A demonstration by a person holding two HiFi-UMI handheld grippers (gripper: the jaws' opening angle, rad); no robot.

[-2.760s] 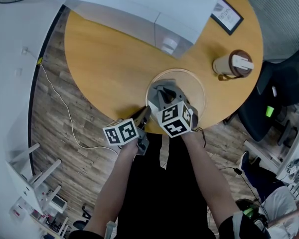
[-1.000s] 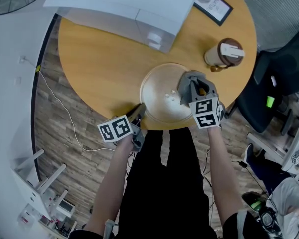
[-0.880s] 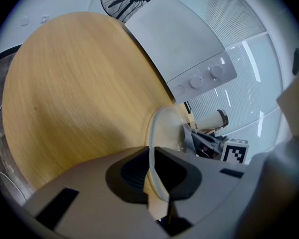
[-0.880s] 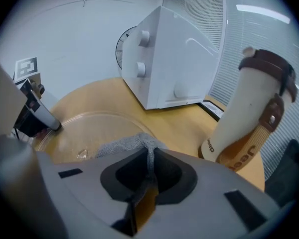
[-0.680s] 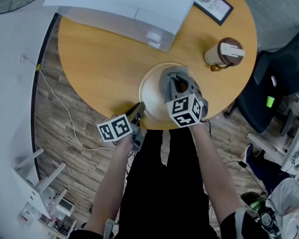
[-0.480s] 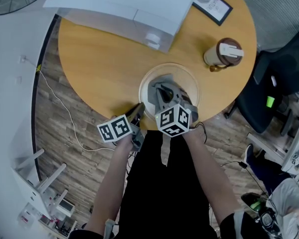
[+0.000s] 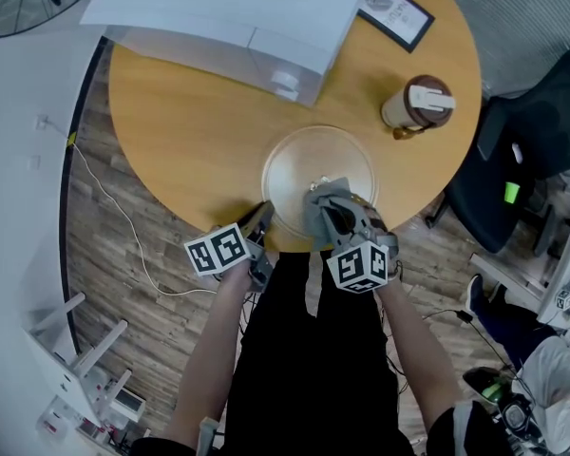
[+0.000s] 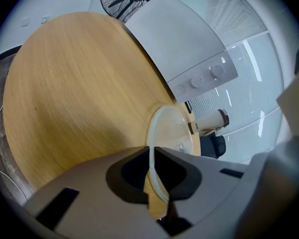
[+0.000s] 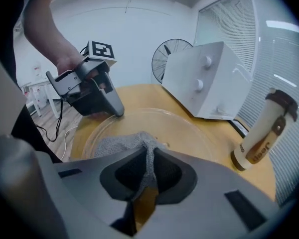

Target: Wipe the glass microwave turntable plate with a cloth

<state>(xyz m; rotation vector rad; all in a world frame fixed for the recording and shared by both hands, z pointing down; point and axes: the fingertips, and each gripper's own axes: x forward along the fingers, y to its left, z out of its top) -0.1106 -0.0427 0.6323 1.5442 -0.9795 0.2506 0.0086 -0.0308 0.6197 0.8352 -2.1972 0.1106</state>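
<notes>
One round wooden table (image 7: 190,131) carries every item. A white microwave (image 7: 218,8) occupies the far edge. The glass turntable plate (image 7: 313,160) lies flat close to the near edge, in front of the person, with its near rim about level with that edge. A lidded tumbler (image 7: 413,104) stands upright near the right edge, well apart from the plate.

The left gripper (image 7: 263,215) meets the plate at its near-left rim. Its own view shows the jaws drawn together on the thin glass rim, which runs between them. The right gripper (image 7: 331,218) is over the near-right part of the plate. Its jaws are pinched on a bunched fold of the grey cloth (image 7: 325,198), and the rest of the cloth spreads onto the glass ahead of the jaws.

Judged step: wiping stroke in progress, with the plate braced by the left gripper.

Hazards from this position:
- Plate slip. The left jaws bite only a narrow strip of smooth glass. Sideways wiping force could slide the rim out of the jaws.
- Plate off the table. The plate sits by the near edge, so a stroke pulled toward the person could carry it over.
- Cloth loss. Only a fold is clamped, and drag on the glass could pull it free.
- Hard contact. With little cloth beneath them, the right jaw tips could strike or scratch the glass.
</notes>
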